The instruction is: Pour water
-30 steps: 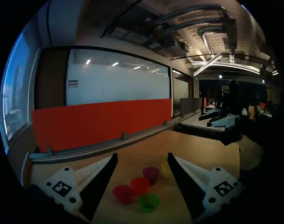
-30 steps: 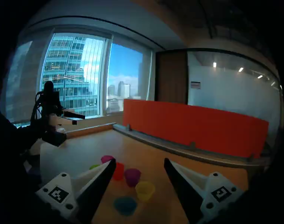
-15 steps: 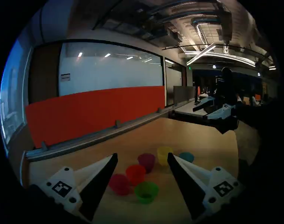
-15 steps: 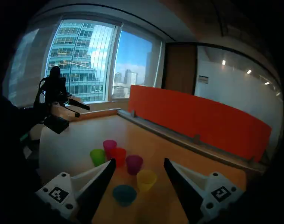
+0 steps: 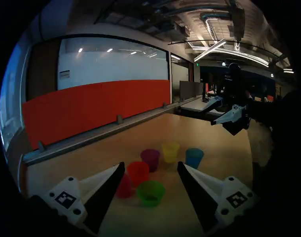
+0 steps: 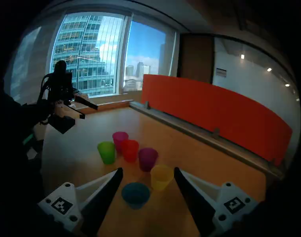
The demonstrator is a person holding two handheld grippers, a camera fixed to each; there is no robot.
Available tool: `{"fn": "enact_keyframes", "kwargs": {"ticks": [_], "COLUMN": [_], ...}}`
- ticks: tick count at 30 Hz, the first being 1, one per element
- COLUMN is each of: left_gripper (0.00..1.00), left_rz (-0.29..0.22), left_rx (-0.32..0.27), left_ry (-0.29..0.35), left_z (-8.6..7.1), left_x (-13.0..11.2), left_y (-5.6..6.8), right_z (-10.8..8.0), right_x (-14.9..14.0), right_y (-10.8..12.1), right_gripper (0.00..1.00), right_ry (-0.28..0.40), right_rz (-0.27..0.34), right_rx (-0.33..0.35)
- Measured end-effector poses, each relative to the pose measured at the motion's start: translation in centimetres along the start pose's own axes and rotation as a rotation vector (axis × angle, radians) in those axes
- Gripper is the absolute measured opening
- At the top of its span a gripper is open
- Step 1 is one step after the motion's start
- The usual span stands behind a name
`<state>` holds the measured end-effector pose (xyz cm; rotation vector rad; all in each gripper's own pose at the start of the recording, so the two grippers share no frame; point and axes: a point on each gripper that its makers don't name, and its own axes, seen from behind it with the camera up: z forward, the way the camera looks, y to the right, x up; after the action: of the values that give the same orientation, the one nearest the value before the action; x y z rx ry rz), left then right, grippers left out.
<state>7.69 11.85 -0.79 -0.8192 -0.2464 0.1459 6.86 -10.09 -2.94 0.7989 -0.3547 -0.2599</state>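
Several small coloured cups stand grouped on the wooden table (image 5: 213,146). In the left gripper view I see a green cup (image 5: 150,193), a red cup (image 5: 137,173), a pink cup (image 5: 123,186), a purple cup (image 5: 150,159), a yellow cup (image 5: 170,152) and a blue cup (image 5: 194,157). My left gripper (image 5: 150,170) hangs open above the green and red cups. My right gripper (image 6: 147,175) is open above the blue cup (image 6: 135,194) and yellow cup (image 6: 161,177). The purple cup (image 6: 148,158), red cup (image 6: 130,150), pink cup (image 6: 120,141) and green cup (image 6: 106,152) stand beyond. Each gripper appears far off in the other's view: the right gripper (image 5: 223,114), the left gripper (image 6: 77,106).
An orange partition (image 5: 95,106) with a metal rail (image 6: 205,136) runs along the table's far edge. Large windows (image 6: 91,59) lie behind the table's end. A person's dark sleeve (image 5: 281,118) holds the far gripper. Bare tabletop (image 6: 71,158) surrounds the cups.
Both views have tilted downward, so the cups sit higher and more fully in view. The blue cup has come into the left gripper view. Both grippers have stayed open.
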Motion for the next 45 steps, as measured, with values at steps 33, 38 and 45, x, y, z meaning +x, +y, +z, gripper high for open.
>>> {"fn": "enact_keyframes", "kwargs": {"ticks": [33, 38, 45], "left_gripper": [0.99, 0.99, 0.99], "left_rz": [-0.005, -0.002, -0.012], "left_rx": [-0.031, -0.014, 0.0], "left_ry": [-0.172, -0.197, -0.228], "left_z": [2.9, 3.5, 4.1], "left_x": [-9.9, -11.1, -12.4], "left_y": [1.8, 1.4, 0.8], "right_z": [3.8, 4.4, 5.1], "right_x": [-9.9, -11.0, -12.0], "right_y": [-2.7, -3.0, -3.3], "right_gripper": [1.0, 1.0, 1.0], "right_ry": [-0.148, -0.17, -0.19], "right_rz": [0.024, 0.015, 0.014], "right_rx": [0.056, 0.059, 0.066]}}
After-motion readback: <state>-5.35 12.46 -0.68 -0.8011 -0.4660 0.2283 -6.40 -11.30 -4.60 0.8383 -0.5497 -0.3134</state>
